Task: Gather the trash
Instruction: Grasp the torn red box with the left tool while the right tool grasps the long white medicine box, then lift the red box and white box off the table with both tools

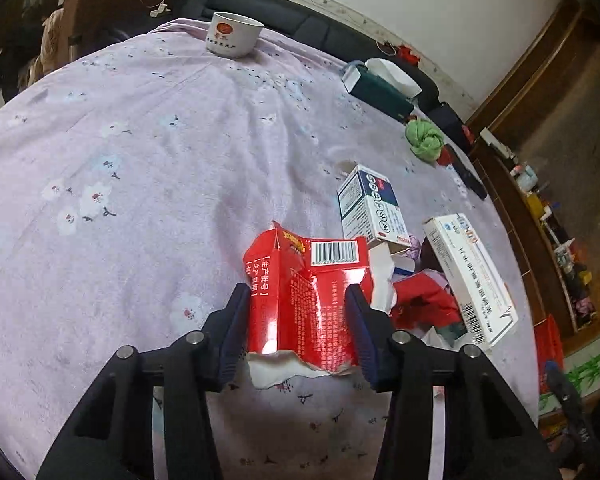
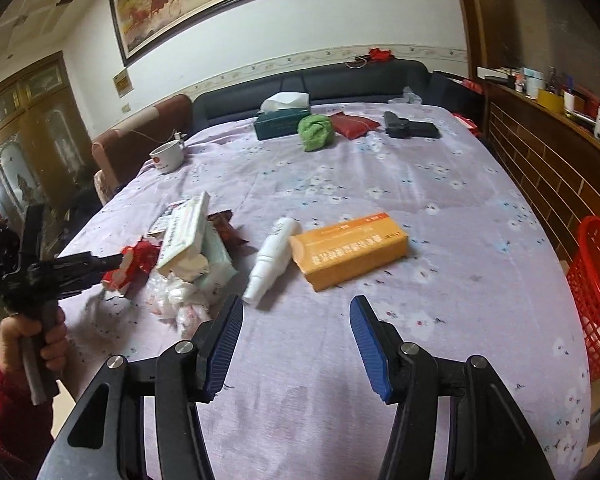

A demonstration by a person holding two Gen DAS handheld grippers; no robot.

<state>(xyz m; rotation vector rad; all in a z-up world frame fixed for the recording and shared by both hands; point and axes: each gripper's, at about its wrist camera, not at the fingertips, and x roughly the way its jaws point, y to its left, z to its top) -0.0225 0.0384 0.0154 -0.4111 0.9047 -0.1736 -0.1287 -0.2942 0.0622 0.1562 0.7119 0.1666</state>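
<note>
The left gripper [image 1: 298,300] has its jaws pressed on both sides of a torn red box [image 1: 304,300]. The box sits at the bottom middle of the left wrist view, just above the purple flowered tabletop [image 1: 140,160]. Its lower edge is ripped and shows white card.

Just to the right of the red box lies a pile of trash. A white and blue box [image 1: 370,204] stands there, tilted. A long white box [image 1: 470,276] leans at the right of the pile, with crumpled red paper [image 1: 424,300] beside it. Higher up, near the right edge, sit a green cloth ball [image 1: 424,140] and a dark green tissue box [image 1: 380,92]. A white cup [image 1: 234,34] stands at the top middle.

In the right wrist view, the right gripper [image 2: 296,320] has its jaws wide apart with nothing between them. It hangs over bare tabletop at the bottom middle. Just above it lie a white spray bottle [image 2: 272,258] and an orange box [image 2: 350,250], touching each other. The trash pile is at the left, and the left gripper [image 2: 118,264] reaches into it, held by a hand [image 2: 32,340] in a red sleeve [image 2: 12,408]. A red basket [image 2: 598,292] stands off the tabletop at the right edge.
</note>
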